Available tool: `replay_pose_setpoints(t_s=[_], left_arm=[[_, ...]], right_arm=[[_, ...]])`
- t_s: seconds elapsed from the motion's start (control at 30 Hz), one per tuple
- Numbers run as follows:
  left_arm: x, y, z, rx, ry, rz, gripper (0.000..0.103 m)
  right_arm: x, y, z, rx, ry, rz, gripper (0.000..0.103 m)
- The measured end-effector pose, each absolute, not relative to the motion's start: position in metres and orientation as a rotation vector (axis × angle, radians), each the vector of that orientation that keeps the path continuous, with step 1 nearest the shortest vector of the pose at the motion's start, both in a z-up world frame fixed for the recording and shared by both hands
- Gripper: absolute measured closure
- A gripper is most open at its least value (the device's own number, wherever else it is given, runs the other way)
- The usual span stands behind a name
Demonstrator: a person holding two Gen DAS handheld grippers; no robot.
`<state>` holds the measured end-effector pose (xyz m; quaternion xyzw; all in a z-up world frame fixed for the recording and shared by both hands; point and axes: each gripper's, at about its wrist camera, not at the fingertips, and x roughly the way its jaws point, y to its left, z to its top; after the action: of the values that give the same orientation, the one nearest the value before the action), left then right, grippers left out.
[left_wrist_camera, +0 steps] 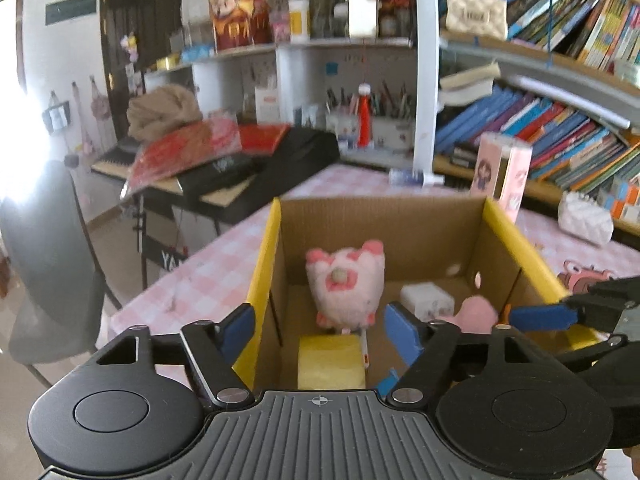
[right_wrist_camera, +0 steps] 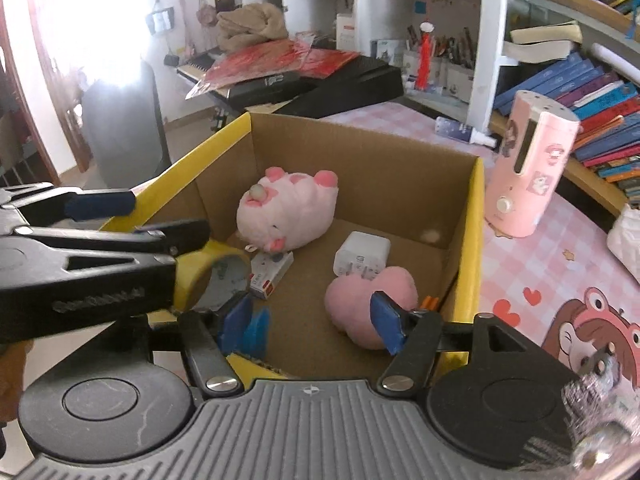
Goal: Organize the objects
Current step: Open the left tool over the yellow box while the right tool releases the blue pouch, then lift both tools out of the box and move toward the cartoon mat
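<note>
Both tools hang over the near end of the cardboard box [right_wrist_camera: 400,176] with their jaws apart and nothing between them: the left tool [left_wrist_camera: 320,330] stands above the yellow tape roll [left_wrist_camera: 331,362], and the right tool [right_wrist_camera: 310,318] has a small blue item [right_wrist_camera: 256,332] beside its left pad and the pink plush heart [right_wrist_camera: 370,304] beside its right. From here a careless pull-back could snag a pad on the yellow box rim [right_wrist_camera: 474,240] and drag the box across the pink checked surface [right_wrist_camera: 532,264], or knock the two tools together, as they sit close. The blue item is too blurred to name, the tape roll is half hidden behind the left tool in the right view, and the box's near wall is cut off below both tools; the plush pig [right_wrist_camera: 280,214], white charger [right_wrist_camera: 362,260] and small white-and-red box [right_wrist_camera: 272,274] lie further in.
</note>
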<state>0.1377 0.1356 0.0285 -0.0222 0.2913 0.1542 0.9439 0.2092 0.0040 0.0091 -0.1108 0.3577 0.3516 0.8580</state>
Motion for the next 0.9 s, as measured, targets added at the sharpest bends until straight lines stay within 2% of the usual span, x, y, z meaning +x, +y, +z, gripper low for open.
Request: replay_pose_setpoints(t_s=[0.37,0.77,0.9], left_arm=[[0.101,0.138,0.046,-0.108,0.488,0.345,0.017],[0.052,0.135,0.028,-0.122,0.542,0.323,0.011],[0.037,0.134,0.024,-0.122,0.567,0.301,0.009]], right_arm=[[0.181,-0.022,0.028,-0.143,0.685,0.611,0.039],[0.126,-0.043,0.028,-0.077,0.653,0.429,0.039],[0.105,-0.045,0.024,-0.077,0.658,0.389,0.034]])
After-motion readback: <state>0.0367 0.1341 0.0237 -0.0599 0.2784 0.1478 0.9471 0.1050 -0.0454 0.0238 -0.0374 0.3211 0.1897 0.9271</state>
